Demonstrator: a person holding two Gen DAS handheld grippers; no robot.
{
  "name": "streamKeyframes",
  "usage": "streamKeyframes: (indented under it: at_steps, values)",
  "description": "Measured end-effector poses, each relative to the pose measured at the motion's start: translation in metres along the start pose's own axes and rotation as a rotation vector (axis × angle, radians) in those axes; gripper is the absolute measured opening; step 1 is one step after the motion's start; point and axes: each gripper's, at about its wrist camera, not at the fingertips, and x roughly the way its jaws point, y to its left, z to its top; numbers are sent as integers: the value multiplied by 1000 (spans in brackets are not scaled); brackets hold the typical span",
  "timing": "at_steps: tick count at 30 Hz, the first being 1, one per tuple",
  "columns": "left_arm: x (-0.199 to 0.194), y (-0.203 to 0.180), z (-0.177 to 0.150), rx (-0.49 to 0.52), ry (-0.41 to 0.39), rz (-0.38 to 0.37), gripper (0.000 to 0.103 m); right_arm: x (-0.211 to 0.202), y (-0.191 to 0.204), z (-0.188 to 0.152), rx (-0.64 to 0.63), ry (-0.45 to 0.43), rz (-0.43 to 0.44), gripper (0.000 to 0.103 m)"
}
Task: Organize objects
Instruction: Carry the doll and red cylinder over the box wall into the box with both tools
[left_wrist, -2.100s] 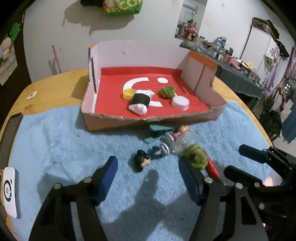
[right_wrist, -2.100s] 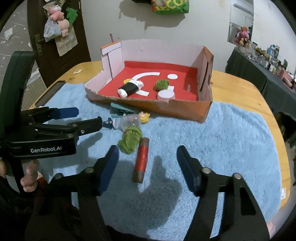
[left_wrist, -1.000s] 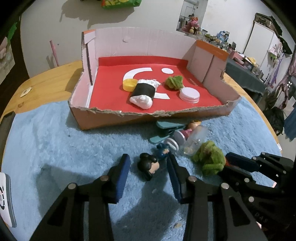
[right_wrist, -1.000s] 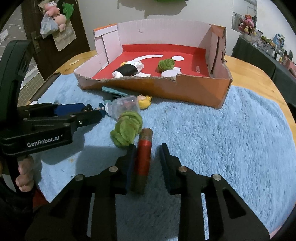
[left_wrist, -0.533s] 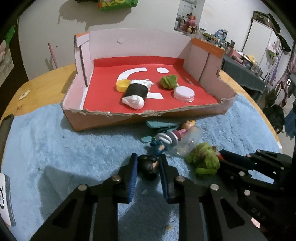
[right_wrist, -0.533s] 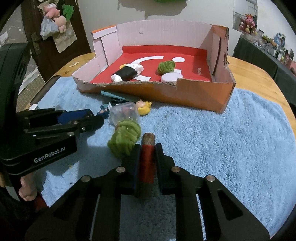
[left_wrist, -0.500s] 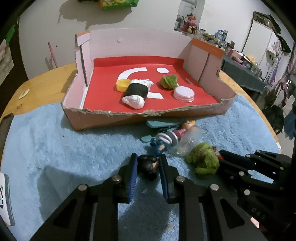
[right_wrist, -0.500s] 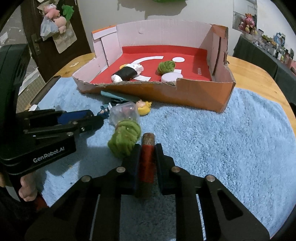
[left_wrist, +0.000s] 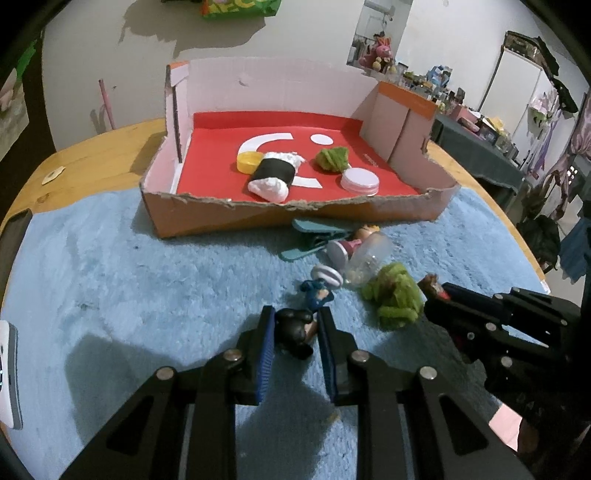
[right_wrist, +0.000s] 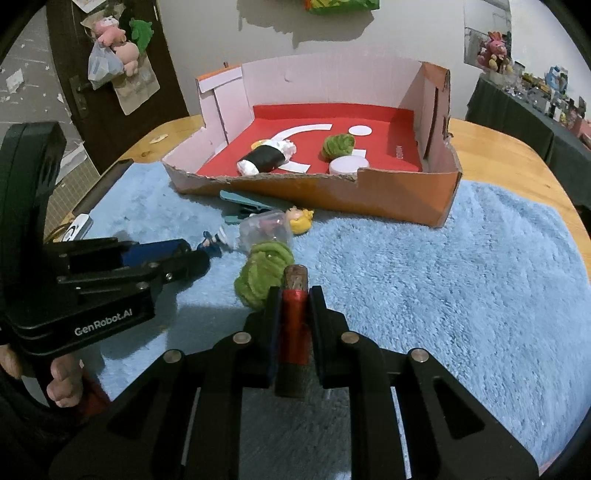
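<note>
Two grips — left gripper (left_wrist: 294, 334) clamping dark-haired figurine (left_wrist: 295, 331), right gripper (right_wrist: 293, 302) clamping red cylinder (right_wrist: 293, 325), perhaps thread-wound.

So the count: one cardboard box (left_wrist: 221, 218), two green fuzzy balls, one in the box (left_wrist: 331, 158) and one on the blue towel (left_wrist: 393, 295). Two little figures, a dark-haired one (left_wrist: 295, 332) and a blonde one (right_wrist: 300, 218). One red spool (right_wrist: 293, 325), one teal clip (left_wrist: 314, 236), one sushi roll toy (left_wrist: 274, 175), and two grippers.
</note>
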Motion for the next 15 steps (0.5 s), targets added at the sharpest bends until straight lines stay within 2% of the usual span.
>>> streamKeyframes:
  at_steps: [15]
  values:
    - [-20,-3,11,4,-54,-13,24,-14,3,15,-12,-47,10,14]
